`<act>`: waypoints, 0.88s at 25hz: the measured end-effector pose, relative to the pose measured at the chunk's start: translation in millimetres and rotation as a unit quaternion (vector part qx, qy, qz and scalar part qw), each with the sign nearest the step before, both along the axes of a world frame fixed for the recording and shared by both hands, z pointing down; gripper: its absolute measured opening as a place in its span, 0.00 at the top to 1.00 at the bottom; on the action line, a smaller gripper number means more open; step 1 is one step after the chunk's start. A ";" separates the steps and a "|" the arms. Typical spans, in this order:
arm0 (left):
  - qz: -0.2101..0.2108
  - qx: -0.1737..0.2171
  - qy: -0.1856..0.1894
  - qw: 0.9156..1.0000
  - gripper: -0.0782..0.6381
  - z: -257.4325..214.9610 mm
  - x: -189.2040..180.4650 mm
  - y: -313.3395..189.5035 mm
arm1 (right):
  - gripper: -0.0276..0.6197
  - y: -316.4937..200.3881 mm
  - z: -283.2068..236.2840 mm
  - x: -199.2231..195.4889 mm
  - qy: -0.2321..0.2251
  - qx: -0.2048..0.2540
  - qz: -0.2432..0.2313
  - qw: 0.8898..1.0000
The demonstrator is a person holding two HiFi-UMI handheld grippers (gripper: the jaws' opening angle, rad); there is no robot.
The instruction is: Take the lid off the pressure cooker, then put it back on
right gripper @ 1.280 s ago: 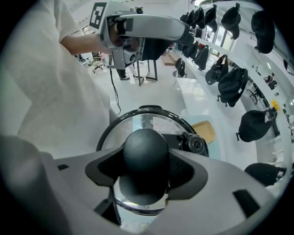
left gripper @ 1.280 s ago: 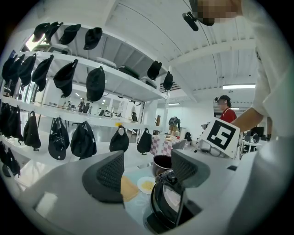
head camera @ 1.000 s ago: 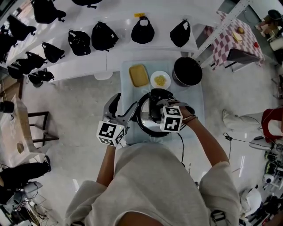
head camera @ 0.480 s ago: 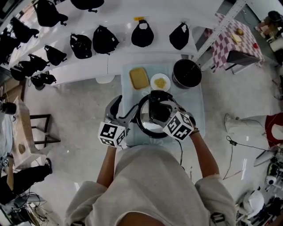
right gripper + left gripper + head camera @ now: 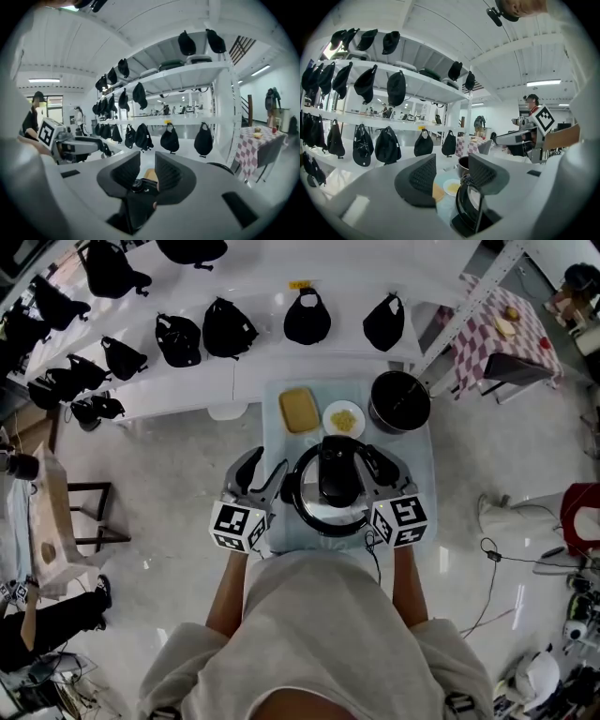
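Observation:
The steel pressure cooker (image 5: pixel 330 514) stands on the small table with its lid on, and the lid's black handle (image 5: pixel 337 470) runs across the top. My left gripper (image 5: pixel 265 474) sits at the cooker's left side. Its jaws are closing, but the pads (image 5: pixel 423 176) are still apart and the cooker's rim (image 5: pixel 469 206) lies low by the right one. At the cooker's right side, my right gripper (image 5: pixel 382 465) has narrow, closing jaws. In the right gripper view (image 5: pixel 147 171) a black handle part (image 5: pixel 138 199) with a small knob fills the gap between the pads.
Behind the cooker on the light-blue table (image 5: pixel 419 460) are a yellow block (image 5: pixel 298 409), a small plate of food (image 5: pixel 343 418) and a dark pot (image 5: pixel 400 401). White shelves with several black caps (image 5: pixel 225 324) stand beyond. A checkered table (image 5: pixel 497 329) is at far right.
My right gripper swung from over the lid to the cooker's right side, rolling as it went, and its jaws narrowed a lot. The left gripper stayed put.

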State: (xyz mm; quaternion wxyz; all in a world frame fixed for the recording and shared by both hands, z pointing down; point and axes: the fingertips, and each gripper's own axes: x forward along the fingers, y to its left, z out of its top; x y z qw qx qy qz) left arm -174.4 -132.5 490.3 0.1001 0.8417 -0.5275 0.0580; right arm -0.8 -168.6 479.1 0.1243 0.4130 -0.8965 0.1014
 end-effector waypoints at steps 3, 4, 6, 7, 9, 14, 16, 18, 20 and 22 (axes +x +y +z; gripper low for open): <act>-0.002 0.000 -0.004 1.000 0.68 1.3 -4.4 1.0 | 0.89 -3.8 -2.0 17.8 -0.005 0.007 0.035 0.999; -0.004 0.000 -0.005 1.000 0.72 1.6 -6.5 1.8 | 0.95 -4.7 -1.5 22.0 -0.004 0.009 0.043 0.999; -0.009 -0.001 -0.007 1.000 0.84 2.5 -10.6 3.5 | 0.95 -5.9 0.9 27.4 -0.004 0.005 0.054 0.999; -0.011 -0.001 -0.010 1.000 0.86 3.0 -12.3 4.1 | 0.95 -5.7 2.0 28.5 -0.006 0.001 0.055 0.998; -0.017 -0.002 -0.016 1.000 0.88 3.8 -15.5 4.7 | 0.95 -3.6 3.7 27.2 -0.005 -0.005 0.048 0.999; -0.026 -0.009 -0.022 0.999 0.88 8.7 -21.6 3.9 | 0.95 2.2 10.9 15.0 0.010 -0.018 0.023 1.000; -0.026 -0.011 -0.022 0.999 0.88 11.4 -21.3 4.4 | 0.95 3.3 12.7 11.6 0.017 -0.019 0.018 1.000; -0.026 -0.012 -0.021 0.999 0.88 12.7 -20.4 4.5 | 0.96 4.0 12.9 8.9 0.021 -0.018 0.014 1.000; -0.025 -0.014 -0.021 0.999 0.88 13.2 -19.3 4.4 | 0.96 5.1 13.2 7.0 0.024 -0.018 0.010 0.999; -0.024 -0.014 -0.021 0.999 0.88 13.1 -18.9 4.3 | 0.96 6.0 14.1 5.6 0.028 -0.020 0.008 0.999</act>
